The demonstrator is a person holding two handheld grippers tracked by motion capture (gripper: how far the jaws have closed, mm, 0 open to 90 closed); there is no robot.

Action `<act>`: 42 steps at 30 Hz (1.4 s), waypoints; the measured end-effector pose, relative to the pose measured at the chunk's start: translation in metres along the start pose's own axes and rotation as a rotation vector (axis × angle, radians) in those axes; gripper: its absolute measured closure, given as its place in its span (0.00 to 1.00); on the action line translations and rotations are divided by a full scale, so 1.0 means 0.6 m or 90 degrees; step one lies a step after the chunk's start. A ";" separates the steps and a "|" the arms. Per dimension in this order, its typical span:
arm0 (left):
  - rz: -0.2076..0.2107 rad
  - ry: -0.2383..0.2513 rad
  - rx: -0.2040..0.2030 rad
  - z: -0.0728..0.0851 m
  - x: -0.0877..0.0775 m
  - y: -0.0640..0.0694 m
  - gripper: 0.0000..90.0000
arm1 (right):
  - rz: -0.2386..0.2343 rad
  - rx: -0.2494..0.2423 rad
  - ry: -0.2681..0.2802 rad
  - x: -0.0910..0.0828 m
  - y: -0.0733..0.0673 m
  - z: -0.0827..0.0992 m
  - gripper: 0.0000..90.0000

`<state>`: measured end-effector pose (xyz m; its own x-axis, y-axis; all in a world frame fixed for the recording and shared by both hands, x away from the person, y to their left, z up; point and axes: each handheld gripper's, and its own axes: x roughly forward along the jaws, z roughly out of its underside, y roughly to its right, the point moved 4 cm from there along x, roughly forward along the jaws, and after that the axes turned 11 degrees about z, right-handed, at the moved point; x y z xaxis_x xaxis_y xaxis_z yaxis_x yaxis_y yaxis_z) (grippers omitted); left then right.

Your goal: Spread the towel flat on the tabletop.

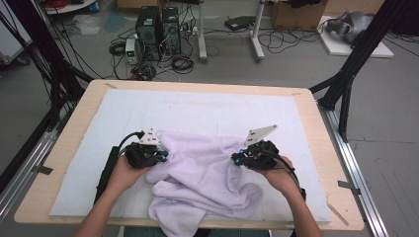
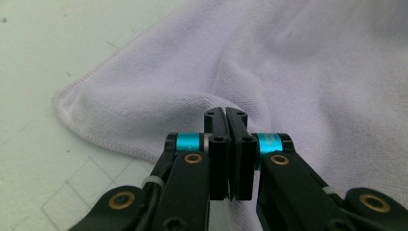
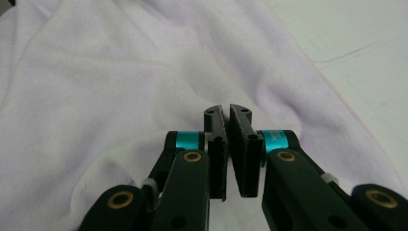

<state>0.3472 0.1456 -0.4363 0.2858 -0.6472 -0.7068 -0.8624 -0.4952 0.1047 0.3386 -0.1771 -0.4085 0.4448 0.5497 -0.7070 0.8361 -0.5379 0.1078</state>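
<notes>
A pale lilac towel [image 1: 202, 177] lies crumpled on the near half of the white mat, one fold hanging over the front edge. My left gripper [image 1: 163, 157] bites into the towel's left edge. In the left gripper view its jaws [image 2: 226, 113] stand together, with the towel [image 2: 298, 72] puckering around their tips near a hemmed corner. My right gripper [image 1: 238, 158] grips the towel's right side. In the right gripper view the jaws [image 3: 227, 109] are nearly together, and creases of the towel [image 3: 96, 86] run into them.
The white gridded mat [image 1: 197, 106] covers a wooden table [image 1: 74, 128]. Beyond the table's far edge, computer towers [image 1: 158, 29] and cables sit on the floor. Black frame struts [image 1: 346, 74] rise at both back corners.
</notes>
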 end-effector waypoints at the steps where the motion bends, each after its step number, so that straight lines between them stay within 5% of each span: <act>1: -0.005 0.001 -0.002 0.003 -0.002 -0.001 0.97 | -0.008 0.005 -0.001 0.013 -0.002 -0.003 0.95; 7: -0.015 -0.002 -0.012 0.020 -0.019 -0.012 0.96 | -0.042 -0.020 -0.049 0.091 -0.032 -0.009 0.95; 9: -0.020 0.000 -0.009 0.019 -0.024 -0.009 0.80 | -0.046 -0.034 -0.068 0.104 -0.037 -0.007 0.92; 12: -0.017 0.015 -0.002 0.016 -0.029 -0.002 0.70 | -0.042 -0.014 -0.029 0.085 -0.029 -0.012 0.84; 16: -0.022 0.023 0.004 0.015 -0.036 0.005 0.66 | -0.026 0.000 0.035 0.032 -0.019 -0.014 0.85; 18: -0.019 0.032 0.008 0.016 -0.039 0.009 0.67 | -0.016 0.001 0.030 0.020 -0.015 -0.003 0.86; 23: 0.019 0.014 0.010 0.038 -0.031 0.012 0.92 | -0.036 -0.009 -0.007 0.038 -0.030 0.032 0.85; 28: 0.024 -0.023 -0.008 0.057 -0.010 0.006 0.84 | -0.052 -0.017 -0.030 0.067 -0.044 0.043 0.80; 32: 0.024 -0.018 -0.017 0.063 -0.002 0.003 0.78 | -0.061 -0.026 -0.041 0.081 -0.055 0.045 0.84; 34: 0.011 -0.016 -0.012 0.064 -0.002 0.003 0.84 | -0.061 -0.036 -0.042 0.079 -0.056 0.045 0.96; 42: 0.006 -0.019 -0.008 0.064 -0.004 0.004 0.92 | -0.054 -0.040 -0.012 0.039 -0.054 0.047 0.98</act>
<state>0.3285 0.1681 -0.4611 0.2650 -0.6345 -0.7261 -0.8594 -0.4968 0.1206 0.3127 -0.1646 -0.4483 0.3656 0.5793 -0.7285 0.8895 -0.4479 0.0902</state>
